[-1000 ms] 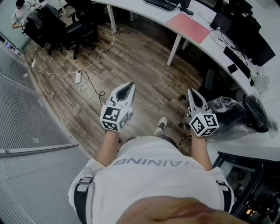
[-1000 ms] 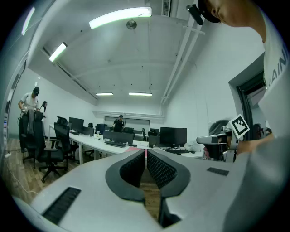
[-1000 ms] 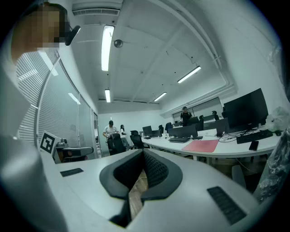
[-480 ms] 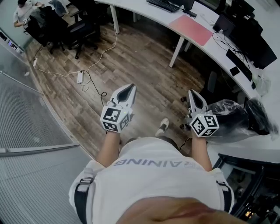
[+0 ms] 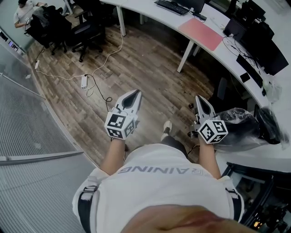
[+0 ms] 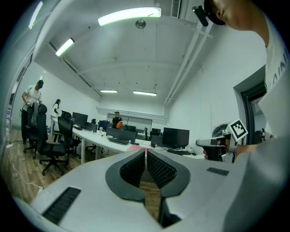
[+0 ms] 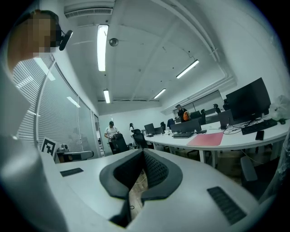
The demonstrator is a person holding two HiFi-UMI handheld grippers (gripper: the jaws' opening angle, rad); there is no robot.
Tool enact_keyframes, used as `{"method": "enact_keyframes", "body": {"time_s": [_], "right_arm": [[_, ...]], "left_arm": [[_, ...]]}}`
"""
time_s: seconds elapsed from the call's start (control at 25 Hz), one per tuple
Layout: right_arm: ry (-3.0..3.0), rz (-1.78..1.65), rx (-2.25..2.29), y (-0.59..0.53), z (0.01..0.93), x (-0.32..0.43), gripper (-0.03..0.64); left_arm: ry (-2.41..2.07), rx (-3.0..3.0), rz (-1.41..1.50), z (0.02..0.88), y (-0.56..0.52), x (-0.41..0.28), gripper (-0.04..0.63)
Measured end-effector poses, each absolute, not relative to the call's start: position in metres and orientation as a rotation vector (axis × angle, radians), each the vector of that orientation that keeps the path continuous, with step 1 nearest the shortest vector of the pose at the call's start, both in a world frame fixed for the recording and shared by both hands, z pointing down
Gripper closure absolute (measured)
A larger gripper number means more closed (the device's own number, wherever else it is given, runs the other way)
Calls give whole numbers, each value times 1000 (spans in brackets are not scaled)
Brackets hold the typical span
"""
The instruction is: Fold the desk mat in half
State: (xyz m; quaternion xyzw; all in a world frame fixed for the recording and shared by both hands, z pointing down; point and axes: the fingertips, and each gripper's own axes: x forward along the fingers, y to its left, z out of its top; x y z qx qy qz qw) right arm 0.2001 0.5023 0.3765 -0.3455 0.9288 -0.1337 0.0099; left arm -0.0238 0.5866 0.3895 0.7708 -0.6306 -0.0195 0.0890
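Change: desk mat (image 5: 201,34) sits slightly lower in the head view than a second ago, so this is approach only and the fold has not begun | Jaws: left gripper (image 5: 134,93) and right gripper (image 5: 200,98) both together, empty | Mat: flat on the white worktop (image 5: 145,10), well apart from both | Views: the right gripper view shows the mat unfolded, while the left gripper's jaws nearly hide it

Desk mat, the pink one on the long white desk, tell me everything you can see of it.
The desk mat is a thin, salmon-pink rectangle with a smooth, plain surface. It lies flat and unfolded on the white desk, close to the front edge, a little way from a black keyboard. Only the desk appears to touch it; the left gripper and right gripper are far off, shut and empty.
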Motion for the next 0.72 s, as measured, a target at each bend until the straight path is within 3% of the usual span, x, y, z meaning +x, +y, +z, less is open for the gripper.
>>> {"method": "enact_keyframes", "body": {"time_s": [0.72], "right_arm": [[2908,-503,-741,380,356,110,595]], "left_arm": [[-2025,2177,-25,366,500,-93,555]]}}
